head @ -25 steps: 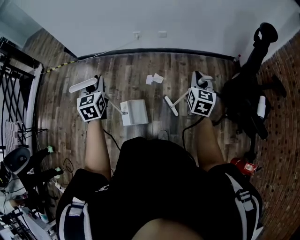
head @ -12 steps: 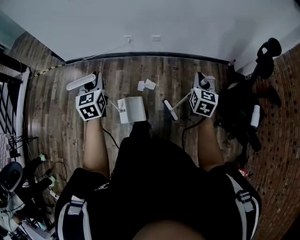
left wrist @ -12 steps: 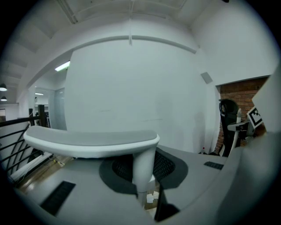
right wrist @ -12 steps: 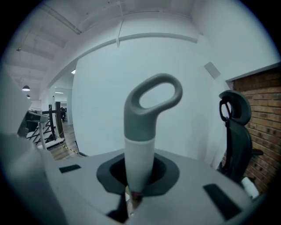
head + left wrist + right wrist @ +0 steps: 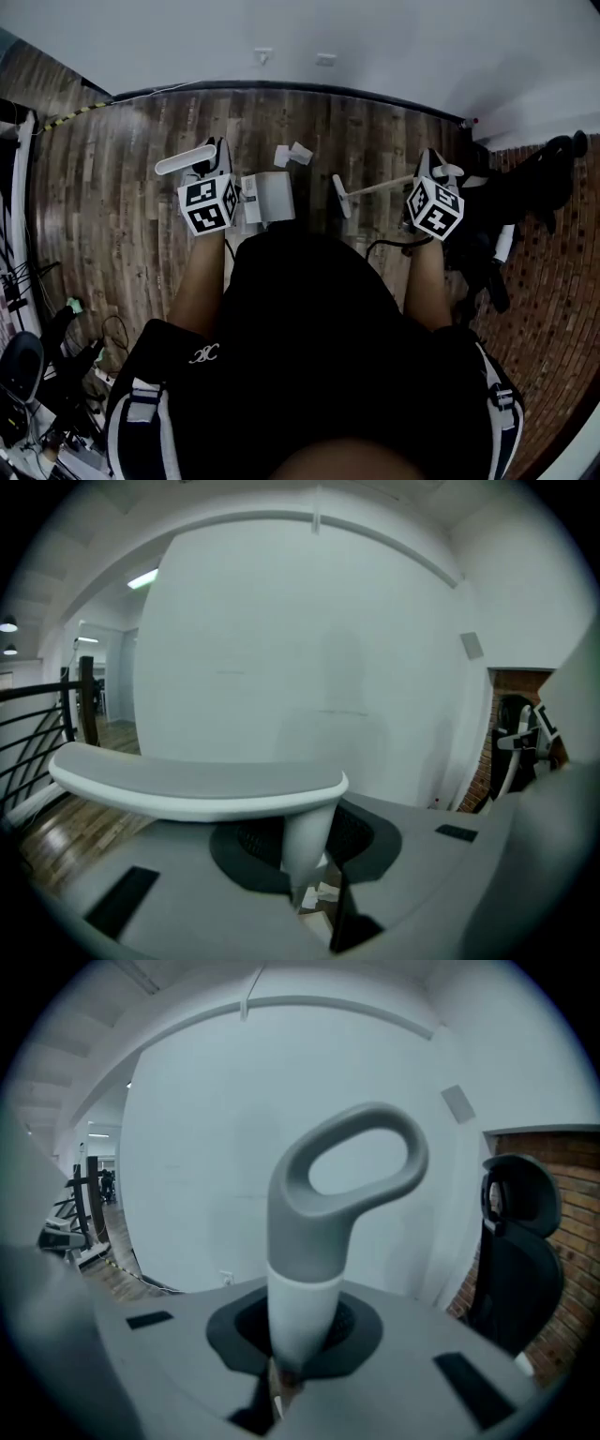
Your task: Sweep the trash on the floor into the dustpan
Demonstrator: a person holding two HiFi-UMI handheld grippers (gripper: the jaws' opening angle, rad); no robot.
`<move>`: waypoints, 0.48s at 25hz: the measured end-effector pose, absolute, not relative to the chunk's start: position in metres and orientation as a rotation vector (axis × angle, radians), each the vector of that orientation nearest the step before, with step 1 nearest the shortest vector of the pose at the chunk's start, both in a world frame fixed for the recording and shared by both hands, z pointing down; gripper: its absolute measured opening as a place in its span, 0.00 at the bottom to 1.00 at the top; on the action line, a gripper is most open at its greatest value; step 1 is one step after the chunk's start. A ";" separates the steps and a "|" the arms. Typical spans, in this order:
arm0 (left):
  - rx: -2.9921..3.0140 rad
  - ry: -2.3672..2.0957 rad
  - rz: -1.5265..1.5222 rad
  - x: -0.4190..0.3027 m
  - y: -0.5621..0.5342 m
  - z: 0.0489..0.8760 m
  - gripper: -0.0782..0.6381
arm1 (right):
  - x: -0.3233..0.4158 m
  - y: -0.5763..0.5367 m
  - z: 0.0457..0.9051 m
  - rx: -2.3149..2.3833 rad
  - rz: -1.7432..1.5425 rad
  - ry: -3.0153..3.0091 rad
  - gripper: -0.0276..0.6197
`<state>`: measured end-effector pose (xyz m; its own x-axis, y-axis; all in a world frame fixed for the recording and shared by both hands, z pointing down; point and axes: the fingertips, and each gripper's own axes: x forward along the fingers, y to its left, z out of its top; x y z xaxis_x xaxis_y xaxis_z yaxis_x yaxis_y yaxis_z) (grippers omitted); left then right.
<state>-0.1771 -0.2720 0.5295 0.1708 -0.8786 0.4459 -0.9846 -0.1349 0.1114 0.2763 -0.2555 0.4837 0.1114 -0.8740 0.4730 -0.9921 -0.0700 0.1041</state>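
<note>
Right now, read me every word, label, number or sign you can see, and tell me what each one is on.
No text here can be read.
Left marker cube and right marker cube: black-and-white square patterns only, no words or numbers.
White emblem on the person's dark shorts: too small to read.
Wall plates: too small to tell whether they carry any print.

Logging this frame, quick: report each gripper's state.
Left gripper: shut on the dustpan handle.
Right gripper: shut on the broom handle.
</note>
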 end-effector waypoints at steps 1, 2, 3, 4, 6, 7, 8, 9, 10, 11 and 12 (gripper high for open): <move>2.055 -1.776 0.379 -0.189 -0.279 0.534 0.20 | 0.274 -0.262 0.486 2.001 0.407 -1.802 0.09; 2.036 -1.788 0.373 -0.199 -0.286 0.538 0.20 | 0.271 -0.268 0.488 2.000 0.409 -1.793 0.09; 2.016 -1.800 0.369 -0.210 -0.292 0.542 0.20 | 0.268 -0.274 0.489 1.998 0.410 -1.787 0.08; 1.995 -1.812 0.365 -0.220 -0.298 0.547 0.20 | 0.265 -0.282 0.491 1.996 0.411 -1.783 0.08; 1.942 -1.837 0.355 -0.238 -0.309 0.557 0.20 | 0.256 -0.298 0.494 1.979 0.405 -1.783 0.08; 1.913 -1.852 0.349 -0.246 -0.312 0.563 0.20 | 0.250 -0.306 0.497 1.960 0.399 -1.786 0.08; 1.884 -1.870 0.343 -0.254 -0.314 0.569 0.20 | 0.244 -0.313 0.501 1.934 0.391 -1.792 0.08; 1.857 -1.890 0.340 -0.260 -0.314 0.574 0.20 | 0.238 -0.321 0.505 1.906 0.383 -1.799 0.08; 1.832 -1.908 0.338 -0.266 -0.316 0.579 0.20 | 0.233 -0.329 0.510 1.880 0.376 -1.809 0.08; 1.814 -1.919 0.337 -0.269 -0.319 0.584 0.20 | 0.228 -0.337 0.514 1.860 0.371 -1.819 0.08; 1.803 -1.919 0.338 -0.271 -0.323 0.590 0.21 | 0.224 -0.346 0.517 1.843 0.366 -1.829 0.08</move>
